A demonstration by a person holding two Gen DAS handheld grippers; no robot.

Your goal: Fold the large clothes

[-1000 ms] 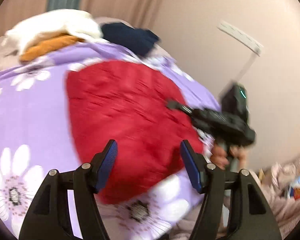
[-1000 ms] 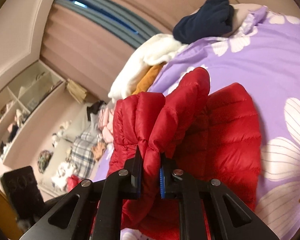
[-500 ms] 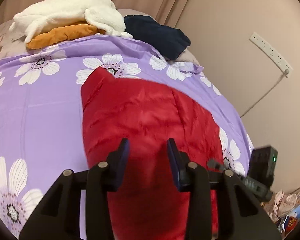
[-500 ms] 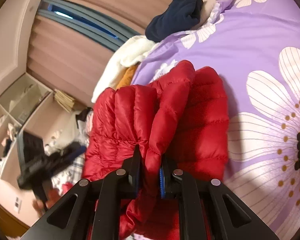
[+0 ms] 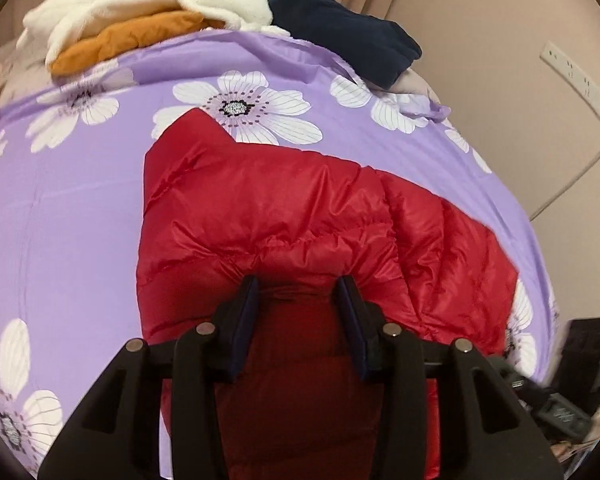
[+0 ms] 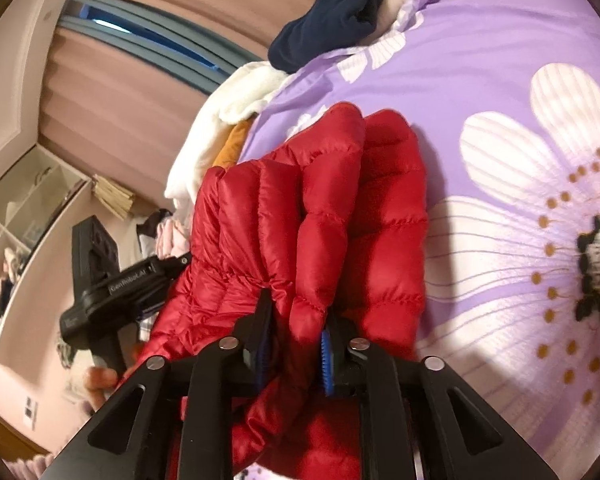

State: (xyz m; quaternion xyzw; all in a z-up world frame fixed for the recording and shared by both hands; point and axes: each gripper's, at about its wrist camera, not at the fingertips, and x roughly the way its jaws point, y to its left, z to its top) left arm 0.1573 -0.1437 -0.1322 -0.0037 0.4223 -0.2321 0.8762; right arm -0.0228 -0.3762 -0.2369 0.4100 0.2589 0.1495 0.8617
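A red puffer jacket (image 5: 284, 216) lies bunched on a purple flowered bedsheet (image 5: 60, 208). My left gripper (image 5: 298, 300) has its jaws partly apart with a thick fold of the jacket between them at the near edge. In the right wrist view my right gripper (image 6: 296, 320) has a fold of the same jacket (image 6: 316, 216) between its blue pads, with the jaws a little apart. The left gripper's black body (image 6: 112, 292) shows at the jacket's left side there.
A white and an orange garment (image 5: 140, 12) are stacked at the far side of the bed, with a navy garment (image 5: 344, 36) beside them. A wall with a power strip (image 5: 576, 76) is on the right. Shelves (image 6: 24, 216) and scattered clothes lie beyond the bed.
My left gripper has moved down onto the near edge of the jacket and narrowed its jaws around a fold. My right gripper kept the jacket fold, moved lower toward the sheet, and its jaws widened slightly.
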